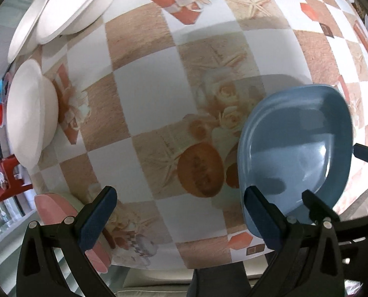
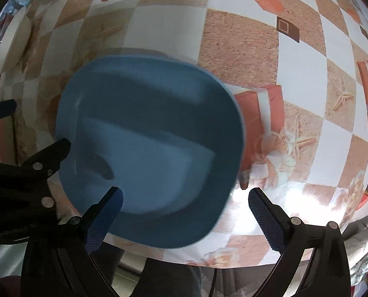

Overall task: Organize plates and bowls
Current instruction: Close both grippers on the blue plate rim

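Blue plate [image 2: 149,146]: rounded-square, glossy, raised rim, slightly blurred.

Black hand-held gripper [image 2: 185,200], blue textured pads [image 2: 266,219], silver screws

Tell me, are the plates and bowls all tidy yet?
Not yet. Two white bowls already sit overlapping at the table's far corner. Both grippers, left and right, are open and hold nothing. The blue plate, another white bowl and a pink plate lie apart, unsorted.
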